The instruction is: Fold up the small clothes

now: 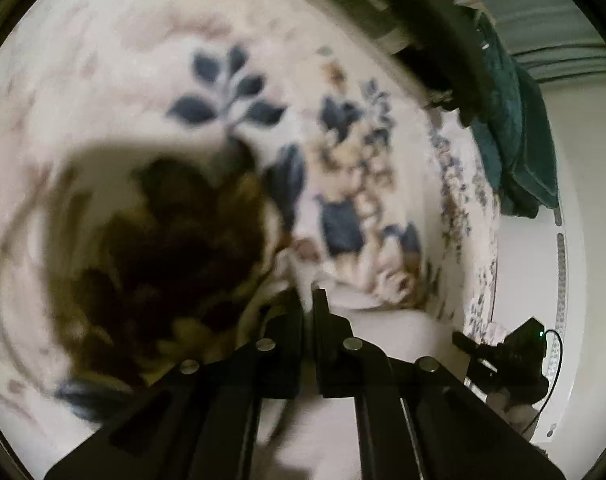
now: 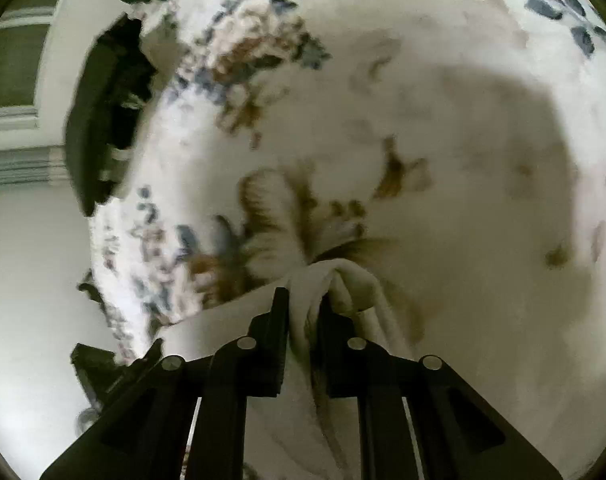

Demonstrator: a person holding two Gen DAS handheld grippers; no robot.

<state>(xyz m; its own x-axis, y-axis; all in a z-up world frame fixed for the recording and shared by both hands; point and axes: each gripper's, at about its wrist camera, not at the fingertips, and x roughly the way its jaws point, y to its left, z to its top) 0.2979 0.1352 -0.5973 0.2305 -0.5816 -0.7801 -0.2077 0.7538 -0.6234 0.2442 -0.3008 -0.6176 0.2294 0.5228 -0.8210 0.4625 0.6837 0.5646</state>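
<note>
A small white garment (image 2: 343,280) hangs bunched between my right gripper's (image 2: 305,300) fingers, which are shut on it above a floral bedspread (image 2: 423,100). In the left wrist view my left gripper (image 1: 309,300) is shut with its fingers nearly touching, and pale white cloth (image 1: 383,332) lies just under and beside them; whether cloth is pinched there is hard to tell through the blur. The other gripper (image 1: 507,356) shows at the lower right of the left wrist view.
The bedspread (image 1: 143,60) is white with blue and brown flowers. A dark headboard or frame (image 1: 423,20) and a teal cloth (image 1: 515,140) stand at the bed's edge. A white floor (image 2: 23,280) lies beyond the bed. Dark furniture (image 2: 99,120) is at the left.
</note>
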